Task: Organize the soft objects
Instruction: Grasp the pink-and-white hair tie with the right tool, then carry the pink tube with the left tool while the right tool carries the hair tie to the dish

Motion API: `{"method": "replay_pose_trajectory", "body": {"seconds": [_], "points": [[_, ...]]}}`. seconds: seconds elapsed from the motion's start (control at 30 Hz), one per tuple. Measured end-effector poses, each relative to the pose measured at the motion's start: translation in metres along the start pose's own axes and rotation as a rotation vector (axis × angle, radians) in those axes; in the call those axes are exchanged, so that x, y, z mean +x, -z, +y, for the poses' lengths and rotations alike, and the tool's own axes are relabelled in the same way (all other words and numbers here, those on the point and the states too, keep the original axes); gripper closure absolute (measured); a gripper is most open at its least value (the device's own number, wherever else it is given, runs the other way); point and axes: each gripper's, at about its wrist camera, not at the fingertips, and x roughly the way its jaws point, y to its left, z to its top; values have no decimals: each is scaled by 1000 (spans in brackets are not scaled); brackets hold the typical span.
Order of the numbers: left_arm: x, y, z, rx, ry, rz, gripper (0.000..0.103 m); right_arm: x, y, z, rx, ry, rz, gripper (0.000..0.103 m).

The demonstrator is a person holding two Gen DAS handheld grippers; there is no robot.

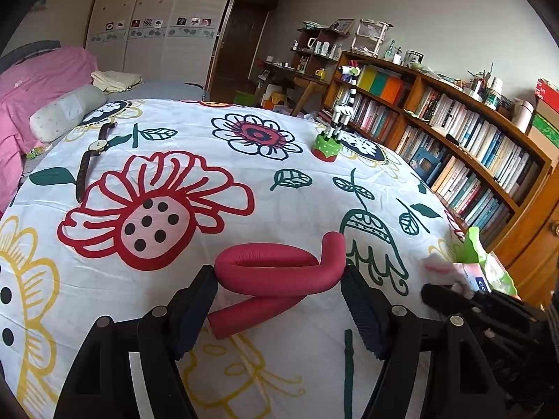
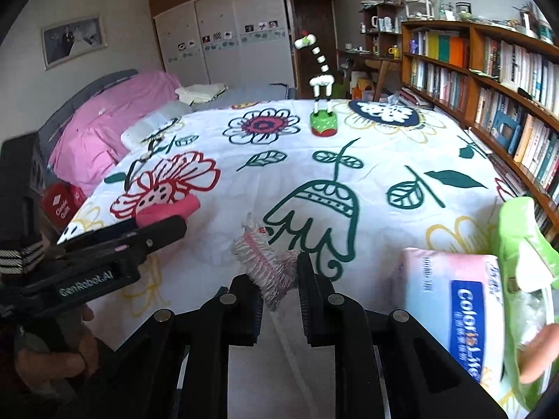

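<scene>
A pink-red foam tube (image 1: 276, 262), bent into a loop, lies on the flowered bedspread (image 1: 279, 181). My left gripper (image 1: 279, 276) is closed around the loop, with both pads touching its sides. In the right wrist view that gripper (image 2: 153, 234) comes in from the left with the foam tube (image 2: 171, 209) at its tip. My right gripper (image 2: 277, 272) is shut on a fluffy pink-and-white cloth (image 2: 258, 258), held just above the bedspread (image 2: 384, 146). The left wrist view shows this cloth (image 1: 440, 269) at the right gripper's tip, far right.
A pink tissue pack (image 2: 450, 300) and a green plastic bag (image 2: 520, 237) sit at the right, with a person's hand (image 2: 538, 352) on them. A striped toy animal on a green base (image 1: 328, 145) and a wristwatch (image 1: 94, 146) lie farther back. Bookshelves (image 1: 454, 132) line the right side.
</scene>
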Motion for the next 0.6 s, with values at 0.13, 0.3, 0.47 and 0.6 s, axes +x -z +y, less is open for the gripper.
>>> {"method": "replay_pose_trajectory", "body": {"seconds": [0.13, 0.3, 0.47, 0.6], "points": [[0, 2, -5, 15, 8, 1, 27, -13, -1, -6, 12, 9, -21, 85], [0, 3, -9, 25, 15, 1, 27, -27, 1, -11, 8, 40, -50, 85], [-1, 4, -10, 27, 15, 1, 27, -42, 1, -22, 17, 63, -77, 85], [-1, 4, -11, 31, 15, 1, 27, -54, -2, -40, 49, 95, -103, 85]]}}
